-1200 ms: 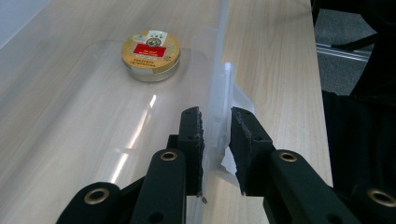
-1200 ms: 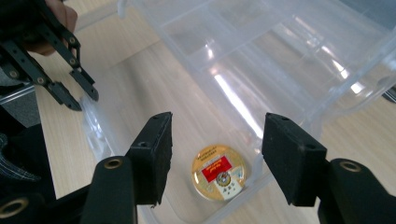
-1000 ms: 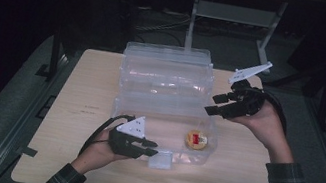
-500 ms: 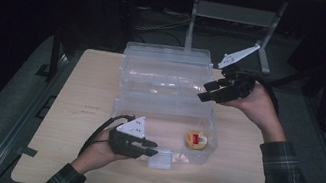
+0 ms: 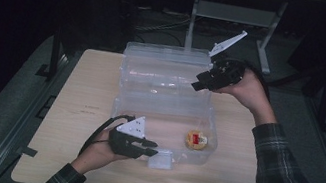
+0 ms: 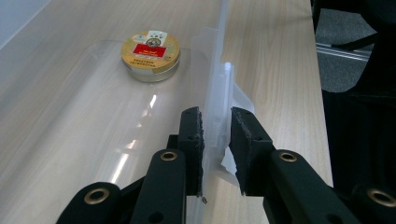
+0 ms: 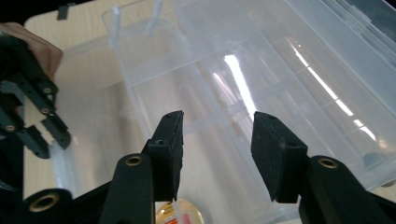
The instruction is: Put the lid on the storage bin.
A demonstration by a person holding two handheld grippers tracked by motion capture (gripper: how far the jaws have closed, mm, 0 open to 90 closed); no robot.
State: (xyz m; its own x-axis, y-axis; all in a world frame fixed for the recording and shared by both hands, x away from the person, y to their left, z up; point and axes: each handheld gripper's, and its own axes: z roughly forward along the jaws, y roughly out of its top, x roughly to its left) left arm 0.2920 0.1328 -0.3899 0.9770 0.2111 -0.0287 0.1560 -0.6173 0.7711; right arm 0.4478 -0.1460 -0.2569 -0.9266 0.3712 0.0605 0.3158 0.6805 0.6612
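A clear plastic box (image 5: 169, 104) lies open on the wooden table (image 5: 82, 107), its lid (image 5: 165, 69) tilted up at the back. A round gold tin (image 5: 197, 140) with a red label sits inside the base at the right; the same tin (image 6: 150, 50) lies beyond my left jaws. My left gripper (image 5: 153, 148) is shut on the box's front wall (image 6: 217, 93), a pad on each side. My right gripper (image 5: 197, 85) hangs at the lid's right end, open. Its jaws have just been closing, and the right gripper (image 7: 217, 122) has nothing between them, only the compartmented lid (image 7: 261, 79) behind.
A metal stand (image 5: 230, 17) and cables stand in the dark behind the table. Grey floor runs along both sides. Bare tabletop lies left of the box and along the front edge. In the right gripper view my left gripper (image 7: 46, 135) shows at the far left.
My right hand has moved left and away from me, from beside the box to the lid's right end, and its jaws have narrowed. The left hand and the box have stayed still.
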